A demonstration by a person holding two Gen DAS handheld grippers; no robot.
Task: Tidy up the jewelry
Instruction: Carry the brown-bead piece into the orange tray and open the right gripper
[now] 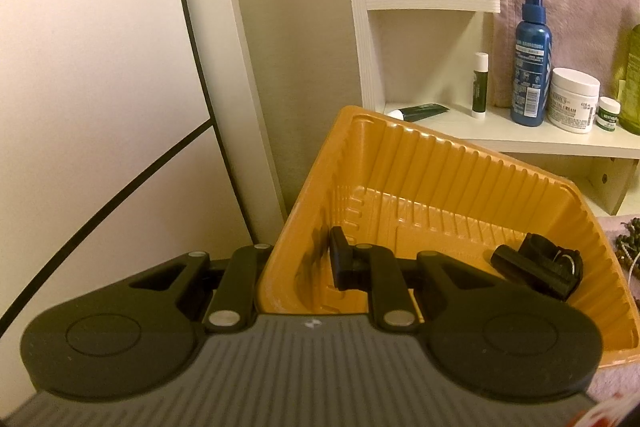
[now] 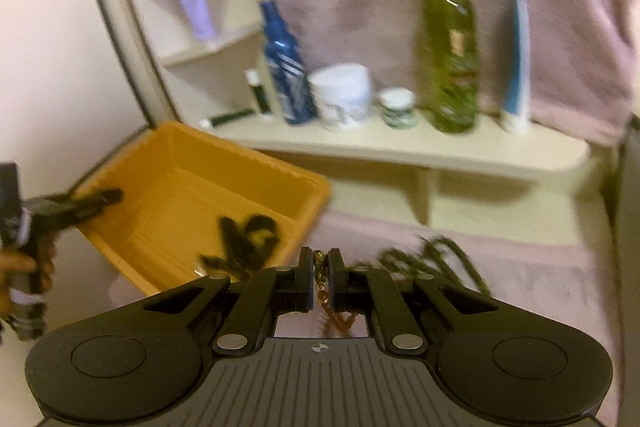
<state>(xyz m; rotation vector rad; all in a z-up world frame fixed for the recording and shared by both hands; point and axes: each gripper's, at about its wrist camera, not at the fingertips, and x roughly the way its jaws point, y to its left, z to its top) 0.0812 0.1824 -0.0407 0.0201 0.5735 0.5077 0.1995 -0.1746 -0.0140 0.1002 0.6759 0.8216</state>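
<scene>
The right gripper [image 2: 321, 269] is squeezed shut on a thin gold chain [image 2: 335, 319], and most of it dangles below, just beside the orange tray [image 2: 176, 147]. The left gripper [image 1: 298, 259] pinches the tray's wall, tipping it. The chain could slip out or catch on the dark beads [image 2: 432, 259] lying on the pink cloth [image 2: 520, 267]. If it swings, it may miss the tray.
</scene>
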